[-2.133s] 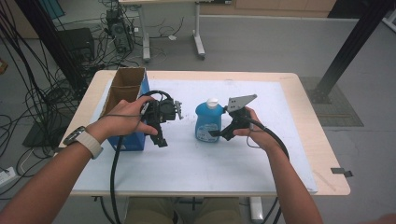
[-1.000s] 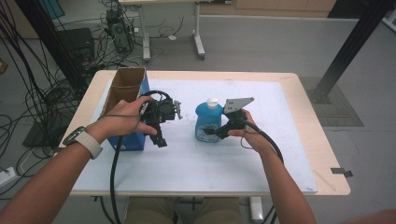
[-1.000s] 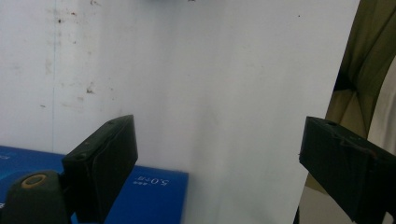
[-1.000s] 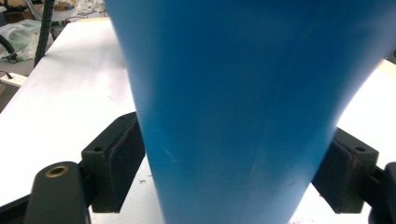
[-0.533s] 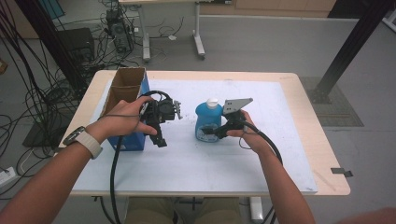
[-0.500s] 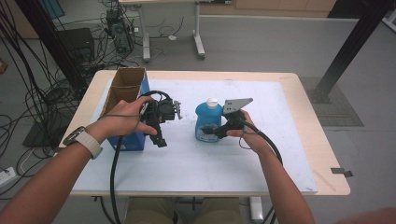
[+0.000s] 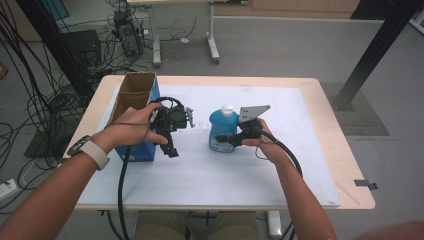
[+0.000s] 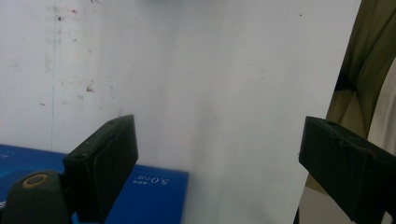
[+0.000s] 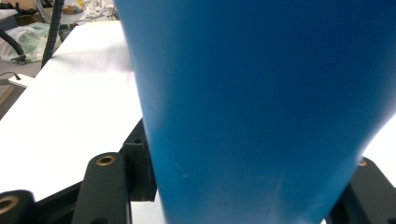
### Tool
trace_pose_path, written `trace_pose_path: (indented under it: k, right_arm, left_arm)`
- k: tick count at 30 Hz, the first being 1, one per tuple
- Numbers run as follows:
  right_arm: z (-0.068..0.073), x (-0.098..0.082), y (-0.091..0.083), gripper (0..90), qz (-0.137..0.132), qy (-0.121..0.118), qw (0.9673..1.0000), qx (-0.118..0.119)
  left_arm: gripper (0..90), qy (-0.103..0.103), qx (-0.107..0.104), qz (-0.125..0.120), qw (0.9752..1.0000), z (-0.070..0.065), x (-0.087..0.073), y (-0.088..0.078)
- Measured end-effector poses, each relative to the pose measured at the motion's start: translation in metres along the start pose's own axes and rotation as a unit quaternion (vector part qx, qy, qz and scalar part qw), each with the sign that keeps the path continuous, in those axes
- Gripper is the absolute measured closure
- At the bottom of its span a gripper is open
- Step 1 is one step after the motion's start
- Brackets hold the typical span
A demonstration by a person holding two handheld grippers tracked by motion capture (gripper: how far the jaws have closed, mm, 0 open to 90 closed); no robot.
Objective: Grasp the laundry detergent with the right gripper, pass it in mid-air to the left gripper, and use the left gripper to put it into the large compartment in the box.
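Standing upright on the white table [image 7: 280,165], the blue detergent bottle [image 7: 222,131] sits between the right gripper's [image 7: 226,141] jaws, which have just been closing and now clamp its lower body. Left gripper [image 7: 171,150] hangs with jaws apart, the bottle well off to its side.

Blue bottle [image 7: 222,131] – white cap, upright on the white table cover, mid-table, label facing forward

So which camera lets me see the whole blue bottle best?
The high view: the blue bottle stands whole there, white cap up, on the table, with the right gripper at its side. The right gripper view has just its blue wall, very close. The left gripper view looks at the table.
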State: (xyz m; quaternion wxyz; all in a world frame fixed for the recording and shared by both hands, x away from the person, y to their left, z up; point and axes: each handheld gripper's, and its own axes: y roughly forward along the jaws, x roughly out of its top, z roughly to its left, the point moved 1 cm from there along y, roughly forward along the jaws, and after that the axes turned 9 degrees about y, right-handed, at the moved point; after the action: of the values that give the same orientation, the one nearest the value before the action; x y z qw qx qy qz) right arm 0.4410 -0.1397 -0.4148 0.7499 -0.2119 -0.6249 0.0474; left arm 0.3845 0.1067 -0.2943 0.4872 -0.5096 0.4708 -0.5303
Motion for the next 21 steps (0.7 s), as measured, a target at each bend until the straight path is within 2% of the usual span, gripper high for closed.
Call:
trace_pose_path:
  k: [21]
  right_arm:
    - [-0.0013,0.0005,-0.0002,42.3,0.004,0.0,1.0,0.002]
  left_arm:
    - [12.9,0.0,-0.001,-0.002,1.0,0.0002,-0.0003,-0.0004]
